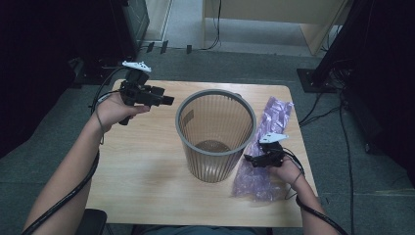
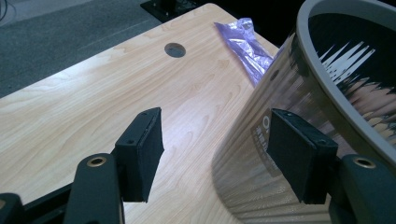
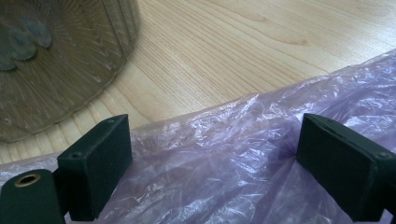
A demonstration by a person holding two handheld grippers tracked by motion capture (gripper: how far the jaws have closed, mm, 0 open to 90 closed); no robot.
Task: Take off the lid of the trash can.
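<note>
Your surface: light wood-grain rectangular table (image 1: 147, 161) with rounded corners, a round cable hole (image 2: 175, 49) near its far edge | Centre: grey ribbed translucent plastic wastebasket (image 1: 215, 134), standing upright | Your right: crinkled purple plastic bag (image 1: 269, 147), lying flat just beside the wastebasket, reaching toward the right edge.

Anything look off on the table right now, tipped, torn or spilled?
Nothing stands out. The bin stands upright mid-table, unlined, and the purple bag lies crumpled but flat beside it. The right tongs hover open over the bag; the left tongs are open beside the bin's rim.
</note>
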